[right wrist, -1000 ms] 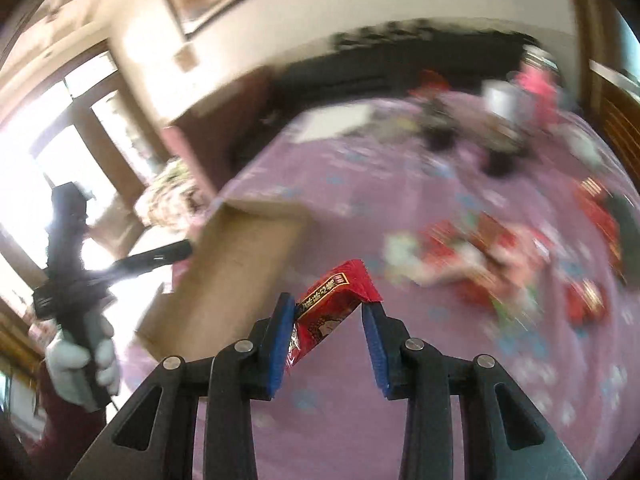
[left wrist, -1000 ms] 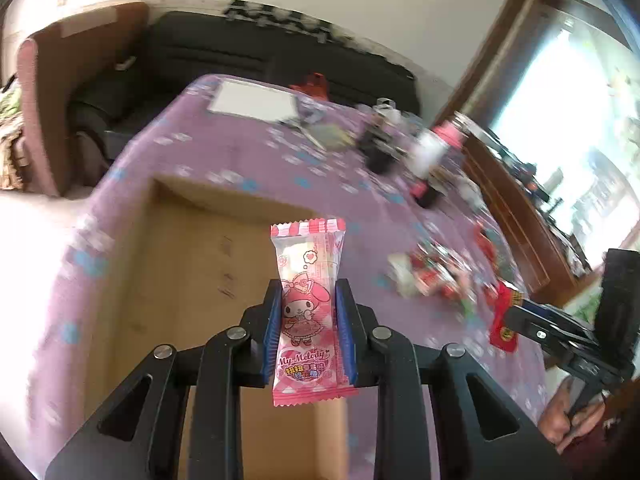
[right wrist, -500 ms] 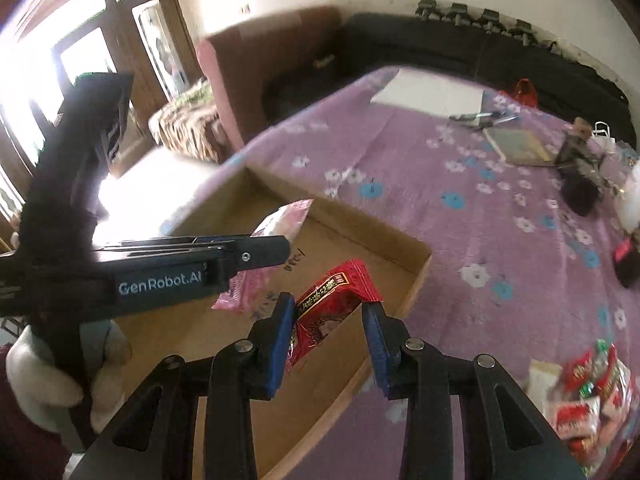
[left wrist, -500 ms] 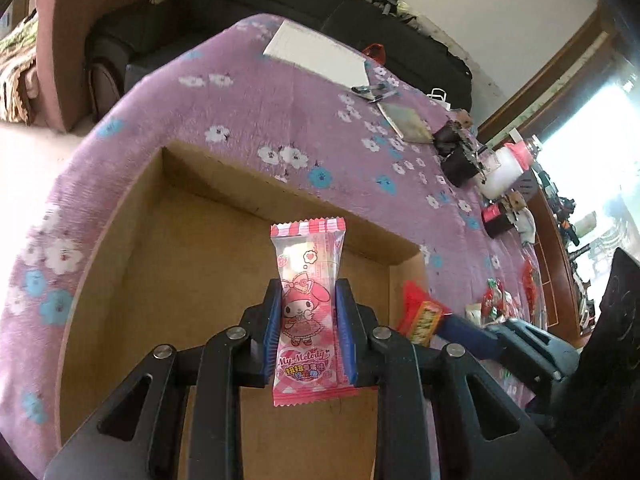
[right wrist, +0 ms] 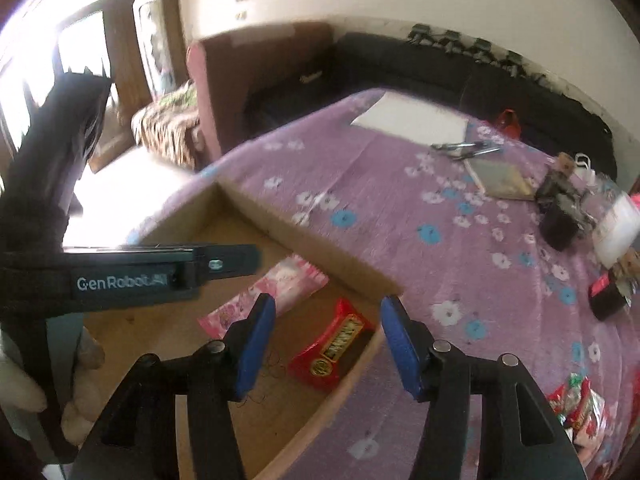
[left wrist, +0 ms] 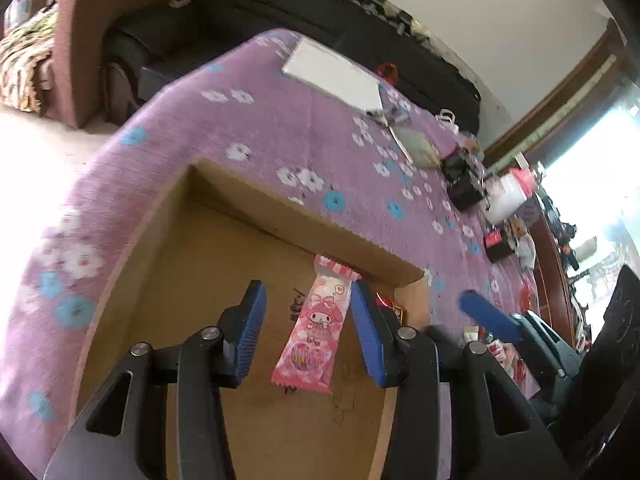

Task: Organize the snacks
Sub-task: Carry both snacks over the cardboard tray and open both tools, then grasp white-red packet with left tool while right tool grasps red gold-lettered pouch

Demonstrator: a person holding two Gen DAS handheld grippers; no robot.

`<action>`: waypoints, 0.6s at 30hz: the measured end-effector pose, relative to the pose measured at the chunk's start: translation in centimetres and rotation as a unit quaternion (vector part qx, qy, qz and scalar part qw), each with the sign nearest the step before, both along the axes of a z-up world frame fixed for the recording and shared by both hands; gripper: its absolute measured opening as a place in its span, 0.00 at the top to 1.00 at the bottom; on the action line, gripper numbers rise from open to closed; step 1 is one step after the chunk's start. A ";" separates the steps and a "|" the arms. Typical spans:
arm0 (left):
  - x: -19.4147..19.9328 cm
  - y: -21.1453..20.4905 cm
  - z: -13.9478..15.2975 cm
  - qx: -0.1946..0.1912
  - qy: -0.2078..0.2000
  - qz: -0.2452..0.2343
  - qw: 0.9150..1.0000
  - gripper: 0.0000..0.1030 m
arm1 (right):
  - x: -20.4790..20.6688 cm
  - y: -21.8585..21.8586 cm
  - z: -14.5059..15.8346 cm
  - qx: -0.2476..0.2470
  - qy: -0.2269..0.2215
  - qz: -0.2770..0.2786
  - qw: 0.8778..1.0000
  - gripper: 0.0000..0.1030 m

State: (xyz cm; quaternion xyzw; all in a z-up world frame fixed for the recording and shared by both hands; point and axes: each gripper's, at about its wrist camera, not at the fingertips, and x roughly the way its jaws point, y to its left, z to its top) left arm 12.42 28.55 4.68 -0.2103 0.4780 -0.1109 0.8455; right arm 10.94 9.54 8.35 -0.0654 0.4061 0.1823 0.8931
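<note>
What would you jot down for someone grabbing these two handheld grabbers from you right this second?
Left gripper: jaws just opened; pink snack released between them, over the cardboard box.
Right gripper: jaws just opened, empty; red snack lies in the box's corner.
Done: both snacks let go into the box.
Left: the snack pile on the purple tablecloth, to the right, still needs boxing.

Pink checked snack packet (left wrist: 310, 330) w/ a cartoon bunny-like figure, white-pink striped top edge. Red packet (right wrist: 334, 346) w/ gold and black label. Plain tan cardboard box (left wrist: 280, 220). Purple tablecloth (right wrist: 400, 208) w/ white and blue flowers. White sheet (left wrist: 332, 74). Blue pads on black grippers. Sofa (right wrist: 400, 64) black, prob. leather; blurred striped green-brown fabric (right wrist: 168, 124) beside it.
</note>
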 end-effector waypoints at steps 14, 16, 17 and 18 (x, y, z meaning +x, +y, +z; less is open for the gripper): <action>-10.6 -3.2 6.5 -0.072 -0.065 -0.034 0.995 0.39 | -2.1 -20.0 -1.3 0.009 0.048 -0.193 0.980 0.48; -11.3 -4.6 6.2 -0.077 -0.058 -0.050 0.994 0.39 | -1.4 -20.8 -2.6 0.005 0.061 -0.205 0.977 0.61; -11.5 -5.2 6.1 -0.077 -0.055 -0.056 0.994 0.39 | -1.1 -21.1 -3.2 0.010 0.070 -0.201 0.977 0.63; -11.8 -5.7 6.0 -0.075 -0.052 -0.060 0.994 0.39 | -1.0 -21.0 -3.8 0.011 0.079 -0.197 0.977 0.66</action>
